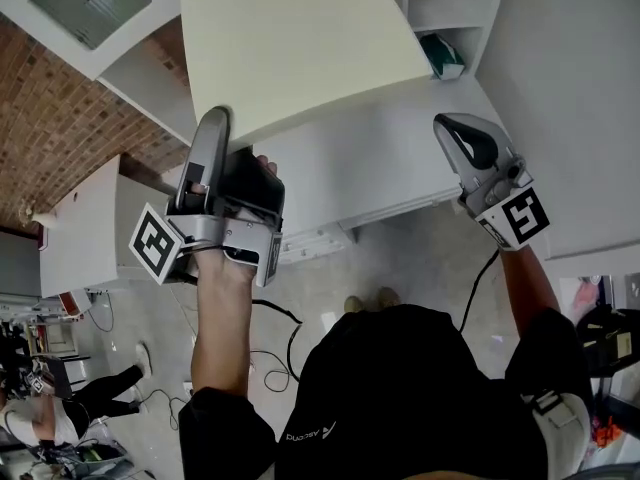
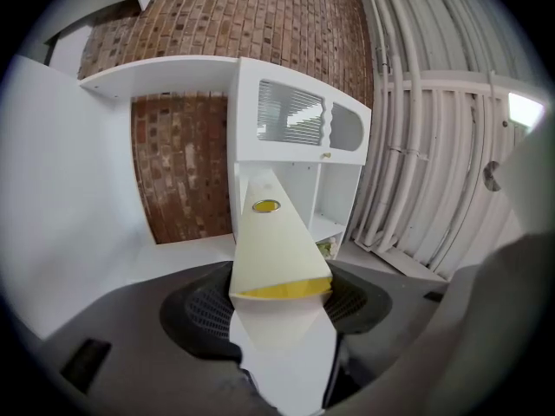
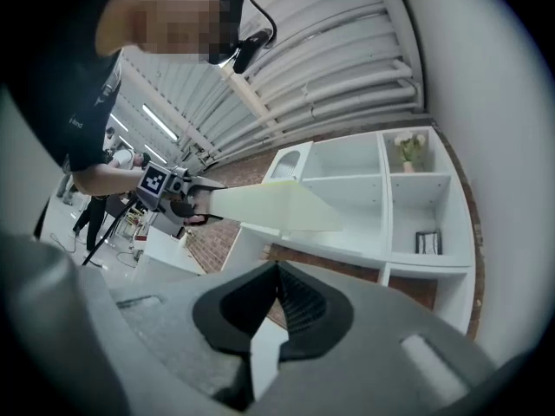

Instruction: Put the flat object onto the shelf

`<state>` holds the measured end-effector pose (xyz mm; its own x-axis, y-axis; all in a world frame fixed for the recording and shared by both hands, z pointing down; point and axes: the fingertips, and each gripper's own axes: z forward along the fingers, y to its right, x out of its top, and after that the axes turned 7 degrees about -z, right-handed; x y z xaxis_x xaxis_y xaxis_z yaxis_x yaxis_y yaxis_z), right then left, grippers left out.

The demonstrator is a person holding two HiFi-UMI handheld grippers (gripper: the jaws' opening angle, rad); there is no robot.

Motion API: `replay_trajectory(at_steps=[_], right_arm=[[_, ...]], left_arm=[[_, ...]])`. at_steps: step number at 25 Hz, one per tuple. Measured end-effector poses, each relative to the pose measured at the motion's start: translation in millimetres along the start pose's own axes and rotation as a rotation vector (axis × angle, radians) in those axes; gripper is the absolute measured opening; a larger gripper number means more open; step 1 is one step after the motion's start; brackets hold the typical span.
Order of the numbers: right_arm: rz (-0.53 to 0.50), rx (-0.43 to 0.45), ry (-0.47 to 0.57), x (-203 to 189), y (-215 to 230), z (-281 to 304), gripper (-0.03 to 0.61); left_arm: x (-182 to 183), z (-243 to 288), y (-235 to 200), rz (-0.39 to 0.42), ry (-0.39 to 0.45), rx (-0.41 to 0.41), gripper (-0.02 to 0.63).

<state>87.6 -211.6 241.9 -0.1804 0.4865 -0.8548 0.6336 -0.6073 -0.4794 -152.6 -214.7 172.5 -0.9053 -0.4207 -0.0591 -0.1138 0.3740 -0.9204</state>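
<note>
The flat object (image 1: 300, 48) is a large cream panel held up in front of me. My left gripper (image 1: 213, 133) is shut on its near left corner. In the left gripper view the panel (image 2: 273, 250) runs edge-on out from between the jaws of the left gripper (image 2: 279, 300) toward the white shelf unit (image 2: 295, 128), and carries a small yellow round mark. My right gripper (image 1: 456, 130) hangs apart at the right, shut and empty. The right gripper view shows its jaws (image 3: 277, 271) pressed together, with the panel (image 3: 269, 204) ahead before the shelf unit (image 3: 364, 189).
The shelf compartments hold a green item (image 1: 443, 56), a small plant (image 3: 409, 150) and a dark frame (image 3: 425, 243). A brick wall (image 1: 50, 118) and a low white cabinet (image 1: 90, 218) are at the left. Cables (image 1: 275, 338) lie on the floor; people (image 1: 60, 408) stand at far lower left.
</note>
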Motion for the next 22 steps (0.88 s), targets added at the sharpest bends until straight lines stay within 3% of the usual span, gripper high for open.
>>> replay_trajectory(at_steps=[4, 6, 9, 15, 19, 22], right_arm=[[-0.070, 0.012, 0.046, 26.9, 7.3, 14.5, 0.002], [-0.095, 0.011, 0.020, 33.0, 11.4, 20.8, 0.003], [-0.174, -0.001, 0.012, 47.3, 20.7, 30.5, 0.045], [-0.470, -0.084, 0.025, 75.2, 42.8, 53.0, 0.197], [-0.748, -0.093, -0.092, 60.5, 54.9, 82.5, 0.278], [-0.853, -0.080, -0.144, 47.8, 66.1, 108.0, 0.291]], left_arm=[[12.1, 26.0, 11.7, 0.017, 0.006, -0.013, 0.275], [15.7, 38.5, 13.3, 0.023, 0.010, -0.013, 0.275], [22.7, 57.4, 12.2, 0.030, 0.020, -0.010, 0.275], [35.3, 90.2, 0.4, 0.014, 0.069, 0.007, 0.275], [44.1, 111.0, -9.2, 0.001, 0.084, 0.025, 0.275], [51.7, 126.6, -15.2, 0.004, 0.094, 0.045, 0.276]])
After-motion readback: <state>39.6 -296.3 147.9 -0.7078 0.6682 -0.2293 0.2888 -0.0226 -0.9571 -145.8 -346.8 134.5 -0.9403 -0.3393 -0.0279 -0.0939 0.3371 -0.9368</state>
